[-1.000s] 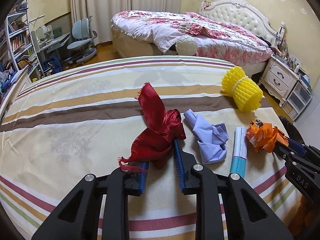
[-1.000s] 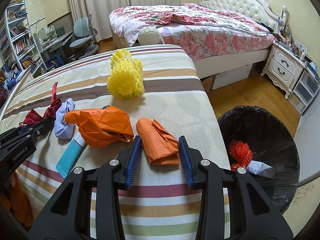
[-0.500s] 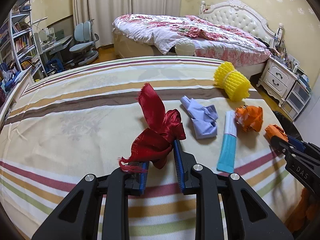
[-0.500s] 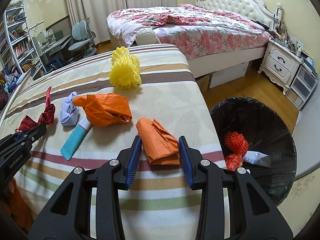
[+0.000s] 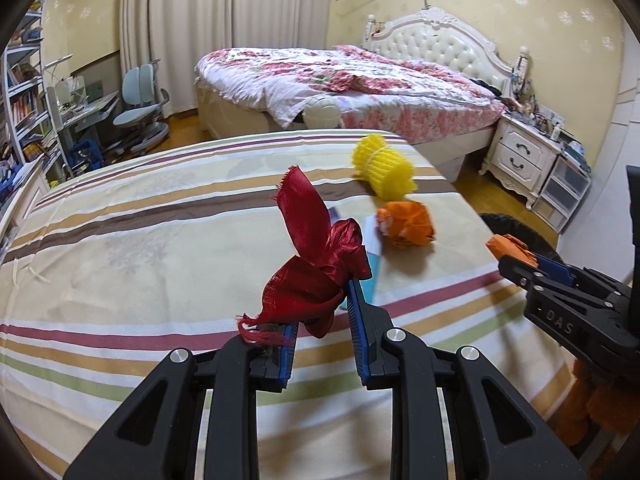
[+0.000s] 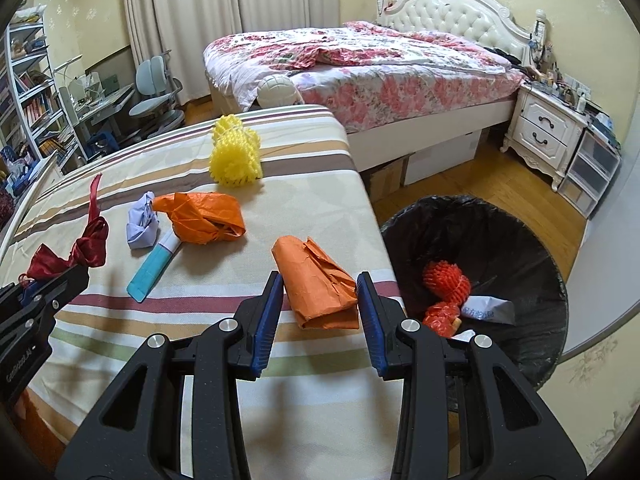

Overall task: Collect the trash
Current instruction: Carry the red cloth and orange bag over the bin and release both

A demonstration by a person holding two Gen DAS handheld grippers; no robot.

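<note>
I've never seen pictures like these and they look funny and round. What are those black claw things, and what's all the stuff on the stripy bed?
Those black claws are two grabbing tools. A person holds one in each hand, and each tool has a small camera that looks out along its two fingers. That wide lens makes the room look round.

One picture comes from the left gripper. It is pinching a red ribbon. The other comes from the right gripper, which is squeezing a folded orange paper. Each tool also shows at the edge of the other's picture.

On the striped bed lie a yellow foam net, a crumpled orange bag, a pale purple paper wad and a blue and white tube.

Beside the bed stands a black bin with a red foam net and some white paper in it. The job is collecting trash.
</note>
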